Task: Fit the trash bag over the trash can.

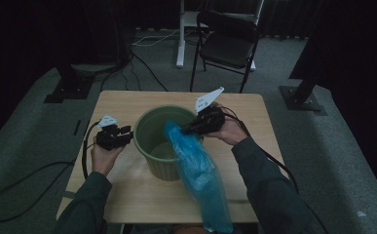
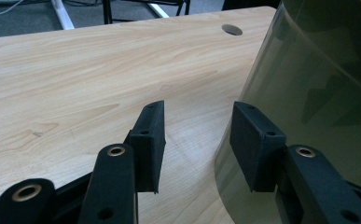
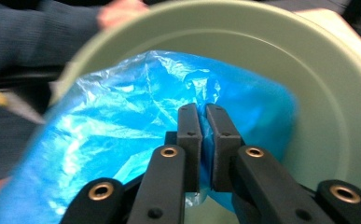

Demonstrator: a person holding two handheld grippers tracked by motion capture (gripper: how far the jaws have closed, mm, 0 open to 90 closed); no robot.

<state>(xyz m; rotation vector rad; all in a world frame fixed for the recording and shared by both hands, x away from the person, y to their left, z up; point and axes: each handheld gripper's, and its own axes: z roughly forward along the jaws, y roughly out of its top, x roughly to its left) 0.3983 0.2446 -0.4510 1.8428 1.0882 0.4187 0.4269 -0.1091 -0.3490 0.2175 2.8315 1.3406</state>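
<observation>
A green plastic bin (image 1: 153, 127) stands upright in the middle of the wooden table (image 1: 127, 192). My right gripper (image 1: 185, 129) is shut on the top of a blue plastic bag (image 1: 200, 175) at the bin's right rim; the bag hangs down over the rim and past the table's front edge. In the right gripper view the jaws pinch a fold of the blue bag (image 3: 122, 135) over the bin's mouth (image 3: 327, 98). My left gripper (image 1: 129, 135) is open beside the bin's left wall. In the left gripper view its jaws stand apart, with one jaw against the green bin (image 2: 318, 88).
A black folding chair (image 1: 227, 41) stands behind the table, beside a white stand leg (image 1: 180, 34). Black stand bases (image 1: 69, 87) sit on the grey carpet on both sides. Cables trail from both grippers. A round hole (image 2: 232, 30) is in the tabletop.
</observation>
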